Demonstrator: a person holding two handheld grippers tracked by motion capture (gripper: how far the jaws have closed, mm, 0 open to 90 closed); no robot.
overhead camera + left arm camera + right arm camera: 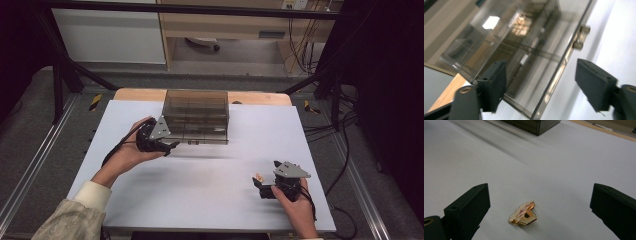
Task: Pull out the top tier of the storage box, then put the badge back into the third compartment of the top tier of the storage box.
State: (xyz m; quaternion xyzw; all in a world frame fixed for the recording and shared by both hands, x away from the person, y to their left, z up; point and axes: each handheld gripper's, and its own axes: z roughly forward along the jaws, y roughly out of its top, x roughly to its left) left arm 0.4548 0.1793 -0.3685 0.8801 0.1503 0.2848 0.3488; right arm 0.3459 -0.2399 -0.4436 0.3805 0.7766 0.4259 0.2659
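A smoky see-through drawer box (196,117) stands at the far middle of the white table, with a small metal handle (194,142) low on its front. My left gripper (170,146) sits just left of that front, jaws open. In the left gripper view the box (524,50) and its handle (580,37) lie close ahead of my left gripper (540,85), with the front's lower edge running between the jaws, untouched. My right gripper (257,182) rests near the front right, open. A small gold and pink pin (523,213) lies on the table between the jaws of my right gripper (540,195), and shows as the pin (259,176) from above.
The white table top (210,190) spreads between the two hands. A wooden strip (140,94) runs behind the box. Black frame bars (75,70) and cables (340,130) flank the table, with the floor beyond its edges.
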